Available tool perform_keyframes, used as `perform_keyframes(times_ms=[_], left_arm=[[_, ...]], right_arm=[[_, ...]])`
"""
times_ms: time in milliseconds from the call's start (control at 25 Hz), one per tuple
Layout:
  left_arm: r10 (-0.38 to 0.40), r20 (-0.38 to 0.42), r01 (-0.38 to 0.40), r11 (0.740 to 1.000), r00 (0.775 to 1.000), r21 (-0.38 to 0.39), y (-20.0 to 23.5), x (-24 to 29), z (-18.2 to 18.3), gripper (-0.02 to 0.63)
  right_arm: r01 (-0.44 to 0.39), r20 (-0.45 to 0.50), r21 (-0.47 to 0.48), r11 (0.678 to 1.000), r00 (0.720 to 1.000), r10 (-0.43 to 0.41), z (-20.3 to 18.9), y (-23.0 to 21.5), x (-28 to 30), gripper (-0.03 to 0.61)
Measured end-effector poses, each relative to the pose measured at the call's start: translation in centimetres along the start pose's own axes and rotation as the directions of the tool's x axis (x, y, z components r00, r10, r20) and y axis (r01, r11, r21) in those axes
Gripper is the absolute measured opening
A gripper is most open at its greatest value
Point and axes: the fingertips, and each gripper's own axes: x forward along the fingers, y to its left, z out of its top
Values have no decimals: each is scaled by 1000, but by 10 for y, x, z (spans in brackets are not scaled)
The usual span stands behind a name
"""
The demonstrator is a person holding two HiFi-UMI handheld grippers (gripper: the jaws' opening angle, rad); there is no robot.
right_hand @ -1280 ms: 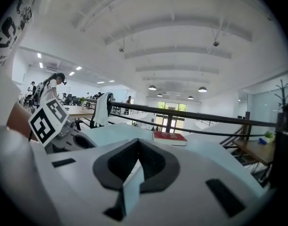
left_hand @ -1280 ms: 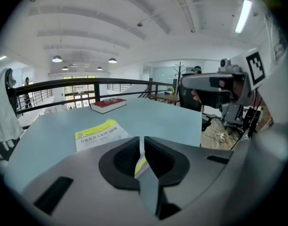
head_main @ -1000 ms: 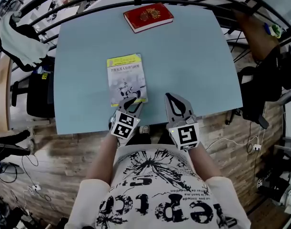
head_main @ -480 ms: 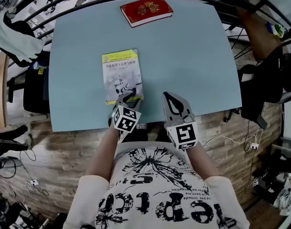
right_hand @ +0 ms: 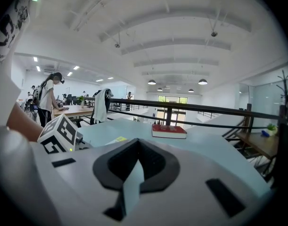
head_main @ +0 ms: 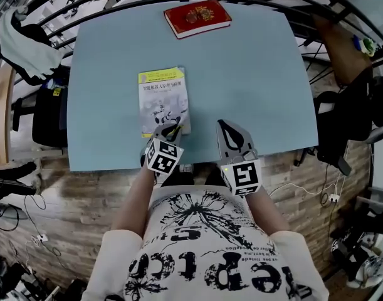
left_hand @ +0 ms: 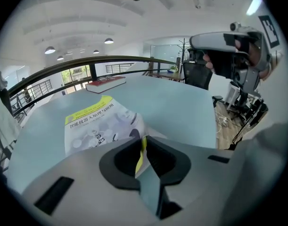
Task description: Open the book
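The book [head_main: 164, 99] lies flat on the desk [head_main: 254, 74]; the left tongs [head_main: 172, 128] are closing on its lower right cover corner, whose yellow edge sits between them. The right tongs [head_main: 224, 126] hover together, empty. The cover looks thin and floppy, so the corner likely suits a light pinch

Cover print of red book [head_main: 197, 18] illegible

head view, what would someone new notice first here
The grey and yellow book near the front edge of the pale blue table, with the left gripper closing its jaws on the cover's near corner. Next, the red book at the far edge, untouched, and the right gripper beside the left, shut and empty.
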Motion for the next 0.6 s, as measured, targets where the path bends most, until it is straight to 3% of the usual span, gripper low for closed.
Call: perform_keyframes(times_ms=[320,600], left_arm=[[66,108,-69,997,992,27,16,-42,26,38],[182,201,-174,983,962,-59,51,-91,29,37]], right_arm=[[-53,44,-19,998,998,54,13,17,16,11],[-121,60,-29,992,991,123,25,47,30,11]])
